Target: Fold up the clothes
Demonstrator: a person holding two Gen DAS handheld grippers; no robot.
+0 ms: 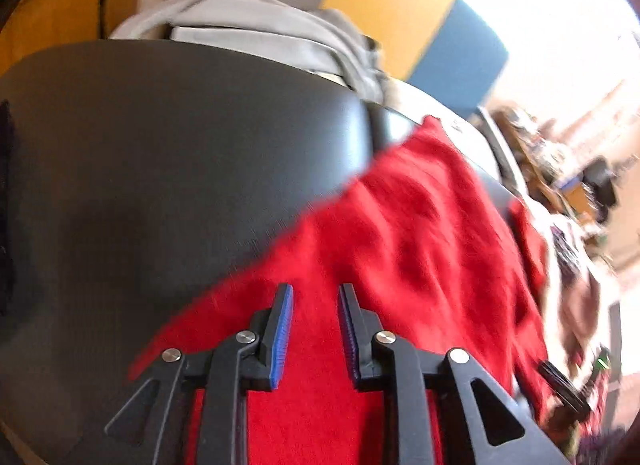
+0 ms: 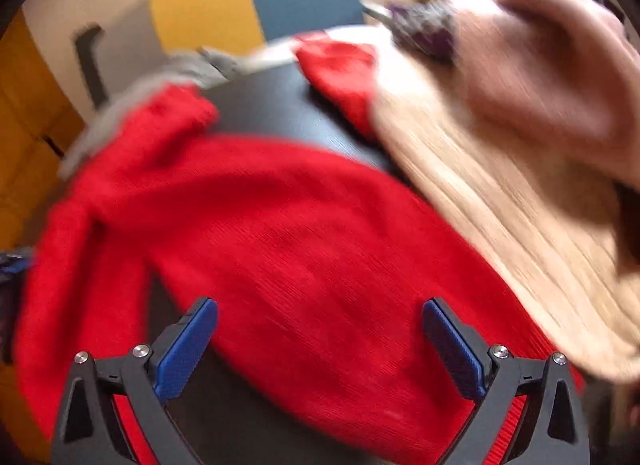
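Across the dark table (image 1: 160, 153) the red sweater (image 2: 304, 249) sprawls lengthwise under both grippers, right gripper (image 2: 320, 339) gaping empty above its body, left gripper (image 1: 315, 329) narrowed, seemingly gripping nothing.

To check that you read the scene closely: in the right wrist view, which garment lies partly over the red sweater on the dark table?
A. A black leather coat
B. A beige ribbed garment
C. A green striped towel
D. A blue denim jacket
B. A beige ribbed garment covers the right-hand side of the red sweater, which is spread on the dark table.
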